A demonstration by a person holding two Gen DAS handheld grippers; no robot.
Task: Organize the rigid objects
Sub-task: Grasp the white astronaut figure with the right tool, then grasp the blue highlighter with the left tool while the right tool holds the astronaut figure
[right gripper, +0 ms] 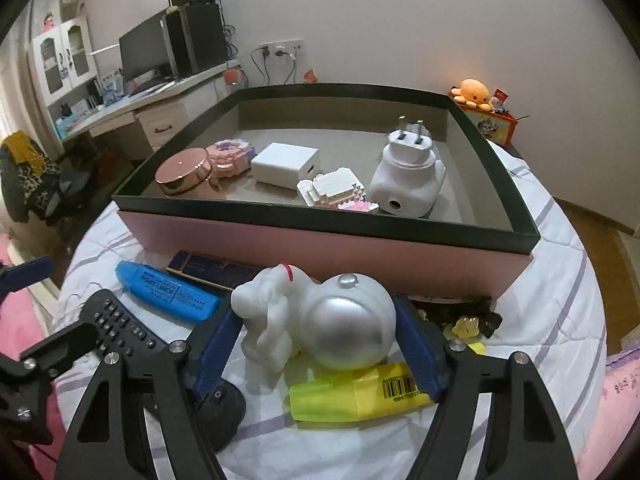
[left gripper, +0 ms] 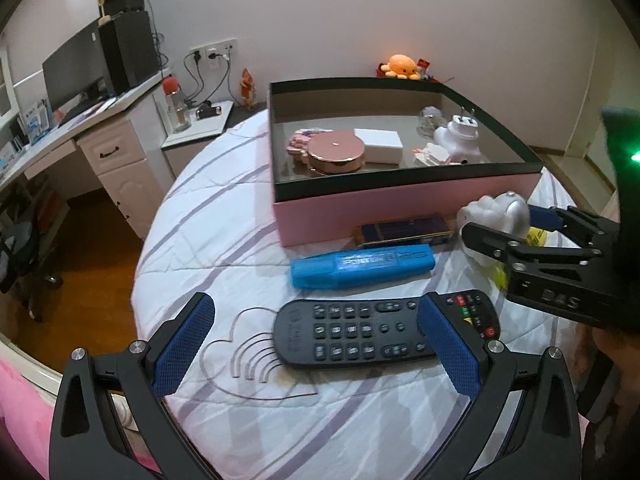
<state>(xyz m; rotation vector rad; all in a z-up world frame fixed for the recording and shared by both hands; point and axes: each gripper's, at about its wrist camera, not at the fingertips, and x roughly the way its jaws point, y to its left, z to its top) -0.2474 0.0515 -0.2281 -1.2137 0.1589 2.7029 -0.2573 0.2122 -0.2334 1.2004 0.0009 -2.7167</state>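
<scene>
My right gripper (right gripper: 320,344) sits low center in the right wrist view, jaws partway open w/ the white astronaut figure (right gripper: 316,320) between them. The right pad (right gripper: 420,352) looks to be touching its silver helmet; left pad (right gripper: 216,344) is just beside the body, and I can't tell if it presses. So a firm grip I can't confirm.

A yellow highlighter (right gripper: 356,396) lies just below the figure, bottom center. A blue highlighter (right gripper: 168,292) lies left of center, w/ a dark navy case (right gripper: 212,268) above it, against the pink box (right gripper: 320,248). The box fills mid-frame; inside are a rose-gold round tin (right gripper: 184,172), white charger block (right gripper: 286,166), white plug adapter (right gripper: 408,176) and a small block model (right gripper: 336,192).

My left gripper (left gripper: 316,344) is at the bottom of the left wrist view, jaws wide open, holding nothing. The black remote (left gripper: 360,332) lies crosswise on the striped cloth (left gripper: 224,240), its right end behind the right pad (left gripper: 448,348); whether they touch I can't tell.
</scene>
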